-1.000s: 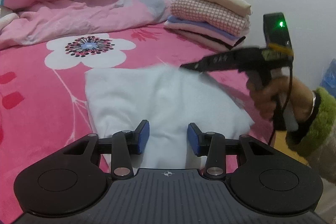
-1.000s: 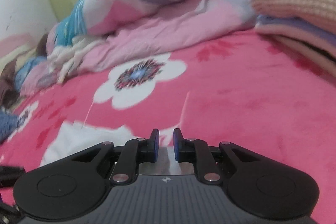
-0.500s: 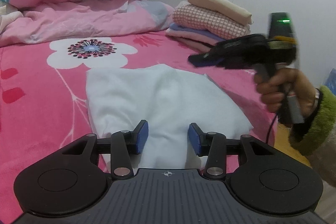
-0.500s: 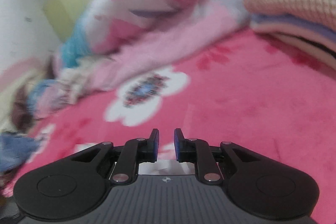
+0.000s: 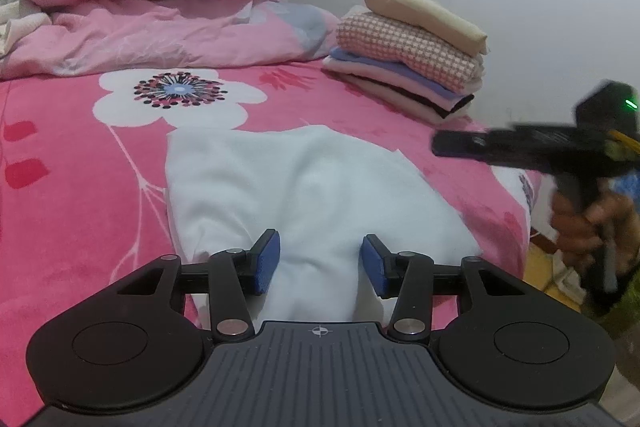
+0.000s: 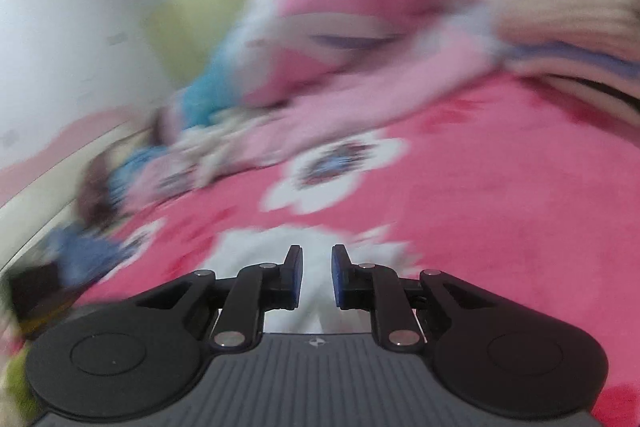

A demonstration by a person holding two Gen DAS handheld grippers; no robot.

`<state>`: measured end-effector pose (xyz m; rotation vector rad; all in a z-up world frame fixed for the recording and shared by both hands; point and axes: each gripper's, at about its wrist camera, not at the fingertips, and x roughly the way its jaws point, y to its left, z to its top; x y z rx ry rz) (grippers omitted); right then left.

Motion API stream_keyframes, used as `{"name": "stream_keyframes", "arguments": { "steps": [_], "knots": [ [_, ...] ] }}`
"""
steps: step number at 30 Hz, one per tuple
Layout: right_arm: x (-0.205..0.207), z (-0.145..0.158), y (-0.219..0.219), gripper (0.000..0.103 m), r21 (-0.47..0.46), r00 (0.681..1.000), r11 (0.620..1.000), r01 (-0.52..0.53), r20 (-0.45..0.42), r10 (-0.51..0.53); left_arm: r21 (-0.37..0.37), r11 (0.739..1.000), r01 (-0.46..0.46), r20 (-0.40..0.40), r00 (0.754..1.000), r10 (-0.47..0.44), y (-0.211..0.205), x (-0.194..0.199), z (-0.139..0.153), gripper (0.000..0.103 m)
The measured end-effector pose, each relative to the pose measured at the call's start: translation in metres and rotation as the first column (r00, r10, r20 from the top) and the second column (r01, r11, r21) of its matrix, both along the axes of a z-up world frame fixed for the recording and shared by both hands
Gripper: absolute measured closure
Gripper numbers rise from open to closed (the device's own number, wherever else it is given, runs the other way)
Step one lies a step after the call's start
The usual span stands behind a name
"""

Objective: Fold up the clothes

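Observation:
A white garment (image 5: 304, 187) lies folded flat on the pink flowered bed sheet (image 5: 60, 207). My left gripper (image 5: 320, 255) hovers over its near edge, open, with the cloth beneath the blue pads and nothing pinched. My right gripper (image 5: 444, 147) is in the air beyond the garment's right edge, held by a hand (image 5: 580, 227) in a green furry cuff. In the blurred right wrist view the right gripper (image 6: 316, 271) has its jaws a narrow gap apart with nothing between them; the white garment (image 6: 256, 251) shows just below and behind them.
A stack of folded clothes (image 5: 408, 59) sits at the bed's far right near the wall, also in the right wrist view (image 6: 560, 7). A rumpled pink quilt (image 5: 160, 27) fills the back. The bed's right edge (image 5: 528, 187) drops to the floor.
The right gripper has pulled away to the right, from over the garment's far right corner to beyond its edge, and its view has swung and blurred. The left gripper stayed put.

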<state>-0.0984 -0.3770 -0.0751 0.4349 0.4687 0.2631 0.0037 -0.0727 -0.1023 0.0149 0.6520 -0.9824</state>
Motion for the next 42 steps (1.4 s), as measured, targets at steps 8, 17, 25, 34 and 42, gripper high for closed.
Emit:
{"name": "stream_keyframes", "arguments": {
  "steps": [8,17,25,34,42],
  "knots": [
    [-0.017,-0.025,0.0,0.085,-0.065,0.997,0.997,0.039,-0.062,-0.043,-0.026,1.0,-0.014,-0.024,1.0,0.013,0.002,0.003,-0.001,0.057],
    [-0.03,-0.023,0.046,0.085,-0.129,0.987,0.979,-0.159,0.006,0.161,-0.105,0.994,-0.022,-0.039,0.999,0.018,0.012,0.007,0.005,0.057],
    [-0.028,-0.022,0.043,0.084,-0.033,0.99,0.99,-0.137,0.039,0.139,-0.165,0.985,-0.057,-0.112,0.993,0.038,0.002,0.052,0.007,0.057],
    [-0.025,-0.034,0.042,0.085,-0.032,0.99,0.99,-0.137,-0.025,0.136,-0.253,0.917,-0.308,-0.337,0.917,0.214,0.032,0.125,-0.015,0.057],
    [-0.028,-0.014,0.039,0.085,-0.03,0.991,0.992,-0.124,0.041,0.125,-0.272,0.913,-0.305,-0.308,0.926,0.217,0.054,0.093,0.001,0.056]
  ]
}}
